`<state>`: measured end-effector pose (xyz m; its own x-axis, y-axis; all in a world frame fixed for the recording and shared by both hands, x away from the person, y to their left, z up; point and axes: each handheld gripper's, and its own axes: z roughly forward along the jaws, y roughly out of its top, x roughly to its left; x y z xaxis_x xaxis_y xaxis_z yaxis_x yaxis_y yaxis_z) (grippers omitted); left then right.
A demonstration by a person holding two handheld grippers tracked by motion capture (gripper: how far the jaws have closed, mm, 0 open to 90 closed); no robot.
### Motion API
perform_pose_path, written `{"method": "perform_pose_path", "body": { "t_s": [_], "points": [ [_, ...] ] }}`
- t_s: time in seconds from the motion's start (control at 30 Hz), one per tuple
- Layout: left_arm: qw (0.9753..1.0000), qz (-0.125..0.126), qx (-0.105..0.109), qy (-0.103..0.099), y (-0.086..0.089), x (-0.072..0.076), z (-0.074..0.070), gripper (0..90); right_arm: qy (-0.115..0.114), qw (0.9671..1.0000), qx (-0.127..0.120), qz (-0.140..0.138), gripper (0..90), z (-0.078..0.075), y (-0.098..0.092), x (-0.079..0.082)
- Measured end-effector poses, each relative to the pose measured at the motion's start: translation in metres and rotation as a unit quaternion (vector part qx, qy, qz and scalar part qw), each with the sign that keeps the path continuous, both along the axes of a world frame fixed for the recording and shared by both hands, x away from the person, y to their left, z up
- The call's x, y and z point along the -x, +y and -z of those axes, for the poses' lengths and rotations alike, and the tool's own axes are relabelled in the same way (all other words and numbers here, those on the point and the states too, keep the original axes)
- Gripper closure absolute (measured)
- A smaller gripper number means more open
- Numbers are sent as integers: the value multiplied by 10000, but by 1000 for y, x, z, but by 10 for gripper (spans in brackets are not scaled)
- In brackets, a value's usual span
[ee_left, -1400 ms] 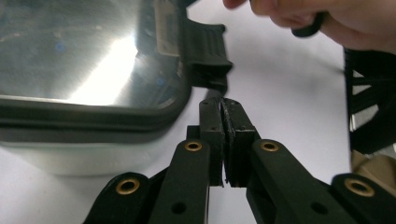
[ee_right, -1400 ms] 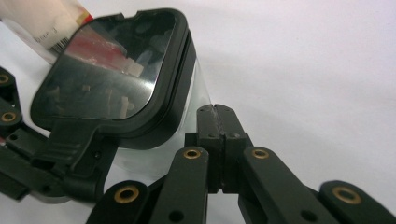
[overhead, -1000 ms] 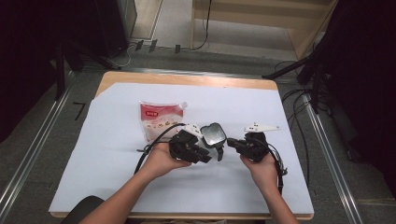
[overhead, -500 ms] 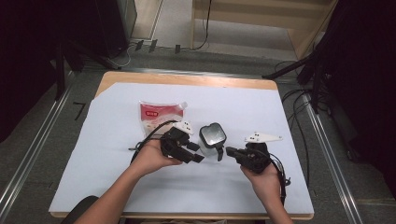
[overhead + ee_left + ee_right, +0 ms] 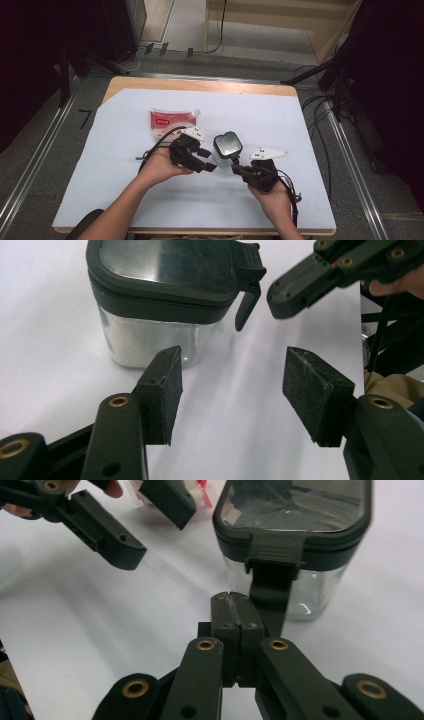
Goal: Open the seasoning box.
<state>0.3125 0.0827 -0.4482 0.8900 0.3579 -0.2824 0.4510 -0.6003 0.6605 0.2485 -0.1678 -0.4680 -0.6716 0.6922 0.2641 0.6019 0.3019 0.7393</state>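
Seen from the high view, a person is working two handheld grippers over a white sheet [image 5: 150, 200] covering a wooden table [image 5: 200, 85]. A glass jar [image 5: 227, 147] with a dark lid is standing near the middle of the sheet. The left gripper [image 5: 206, 161] is sitting at the jar's 9 o'clock with its jaws spread apart, holding nothing. The right gripper [image 5: 237, 169] is lying at the jar's 5 o'clock, its tip close to the jar's front. A red-and-white pouch [image 5: 170, 122] is lying flat at the jar's 10 o'clock, just behind the left hand [image 5: 159, 167]. The right hand [image 5: 272, 197] is coming in from the bottom edge.

In the left gripper view, the two padded jaws are standing wide apart over bare sheet, gripping nothing. The jar [image 5: 170, 295] is rising at 11 o'clock, its latch strap [image 5: 246, 302] hanging down the side. The other gripper's arm is reaching in at 1 o'clock.

In the right gripper view, the jaws are pressed together pad to pad with nothing between them, just in front of the jar's hanging strap [image 5: 270, 595]. The jar [image 5: 292, 540] is standing at 1 o'clock, and the left gripper is showing at 10 o'clock.
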Motion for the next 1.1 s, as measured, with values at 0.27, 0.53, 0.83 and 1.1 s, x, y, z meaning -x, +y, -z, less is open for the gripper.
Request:
{"method": "perform_pose_path", "body": {
  "t_s": [0.27,0.53,0.83,1.1],
  "points": [
    [10000,-43,3,-13,1,-1,0,412,48,9999,69,-74,900,7,10,-2],
    [10000,-1,10,-25,1,-2,0,406,108,9999,127,7,900,12,9,-7],
    [10000,2,-73,-32,1,-2,0,403,137,9998,136,-6,900,12,7,-8],
    [10000,-3,-50,-58,1,-2,0,398,200,9996,132,112,900,13,-2,-12]
  ]
}}
